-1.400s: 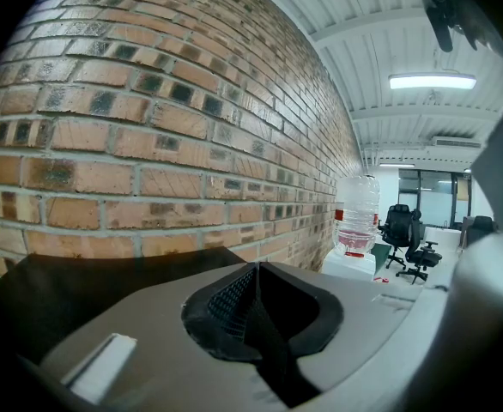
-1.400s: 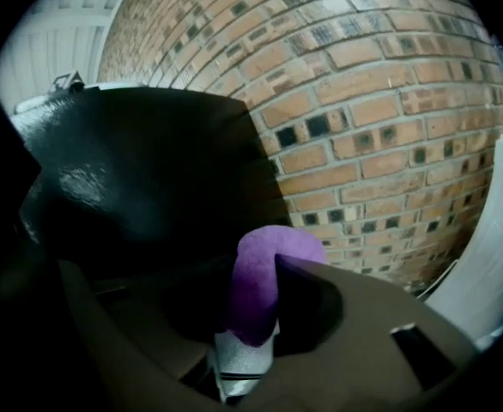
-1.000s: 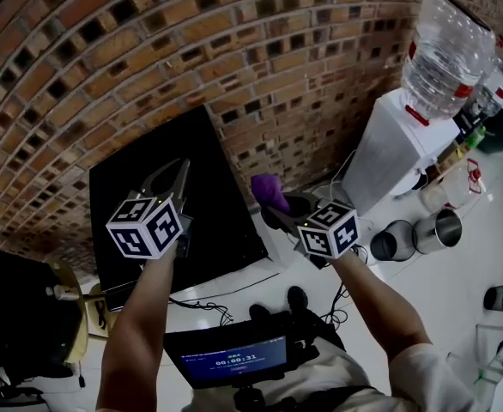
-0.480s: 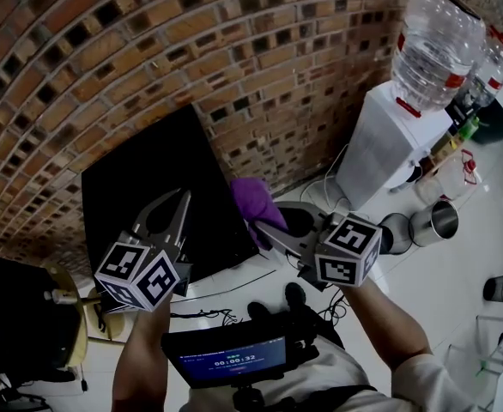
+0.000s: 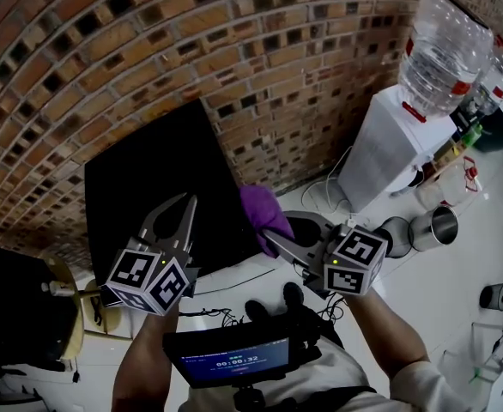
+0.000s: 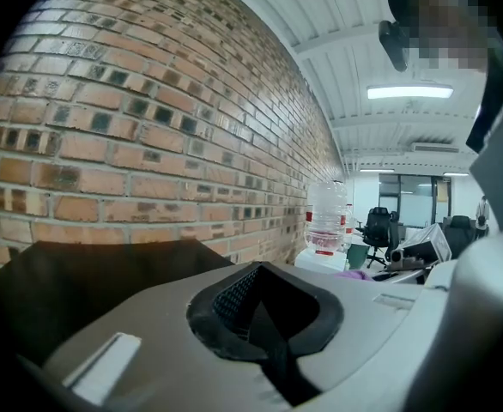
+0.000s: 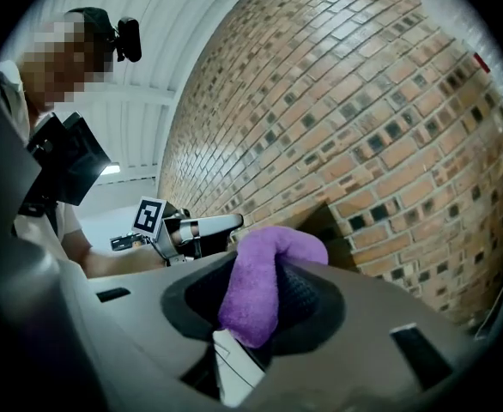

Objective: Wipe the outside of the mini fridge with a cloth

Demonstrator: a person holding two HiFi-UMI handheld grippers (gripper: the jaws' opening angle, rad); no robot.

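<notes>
A brick wall (image 5: pixel 260 67) rises behind a white floor (image 5: pixel 457 290). Against the wall, toward the floor's right side, stands a white water dispenser (image 5: pixel 387 148) with a clear water bottle (image 5: pixel 445 54) upended on top. A second bottle (image 5: pixel 494 80) is just beside it. Two metal bins (image 5: pixel 440 227) stand side by side near the dispenser's base. Black cables (image 5: pixel 213 313) trail across the floor. Farther off, a ceiling light (image 6: pixel 409 92) glows above a black office chair (image 6: pixel 376 226).
</notes>
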